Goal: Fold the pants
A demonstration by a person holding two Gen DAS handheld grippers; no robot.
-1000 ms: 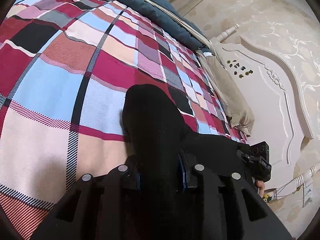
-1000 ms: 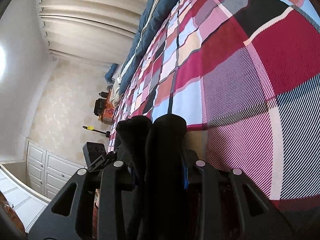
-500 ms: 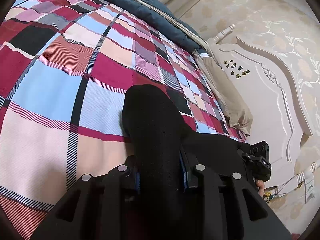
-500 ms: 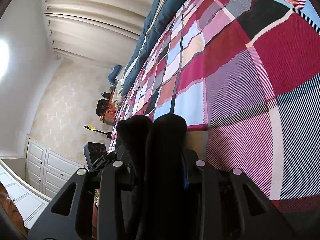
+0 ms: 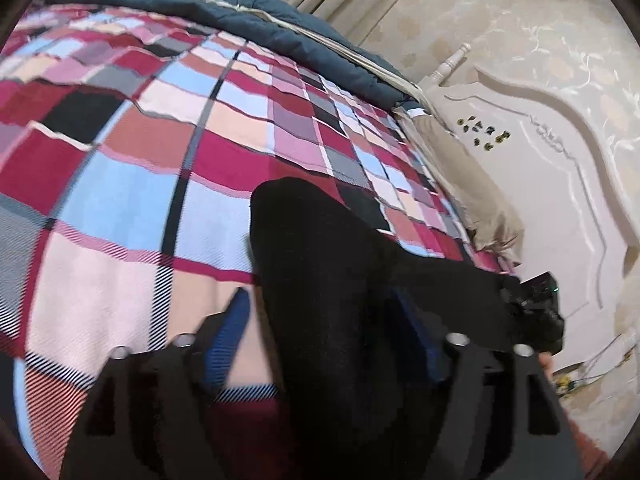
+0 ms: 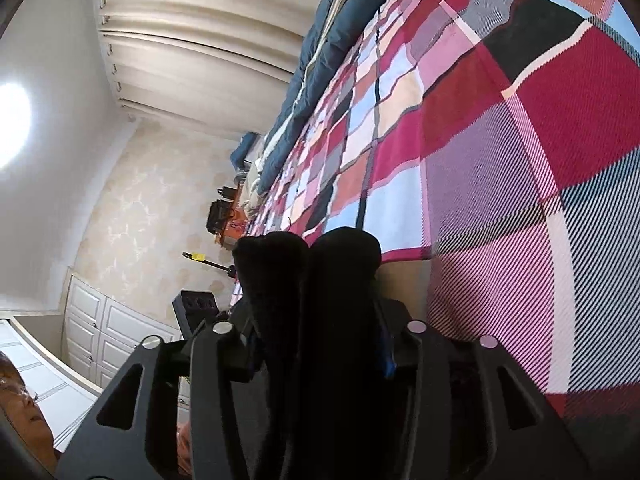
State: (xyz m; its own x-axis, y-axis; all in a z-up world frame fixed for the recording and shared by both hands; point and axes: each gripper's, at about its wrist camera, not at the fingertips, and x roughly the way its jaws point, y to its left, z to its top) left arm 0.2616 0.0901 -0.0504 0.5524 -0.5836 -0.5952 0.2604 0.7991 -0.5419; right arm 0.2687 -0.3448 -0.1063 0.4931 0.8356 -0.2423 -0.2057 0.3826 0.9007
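Pants [image 5: 320, 264], black and bunched, are seen between the opening left gripper [image 5: 320, 320] fingers, released; the opening right gripper [image 6: 316, 344] fingers are pressed on them.

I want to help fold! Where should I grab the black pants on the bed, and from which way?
Grab the rounded folded end of the black pants, coming in low from the bed's near edge. It bunches up off the plaid blanket, so fingers can pinch either side.
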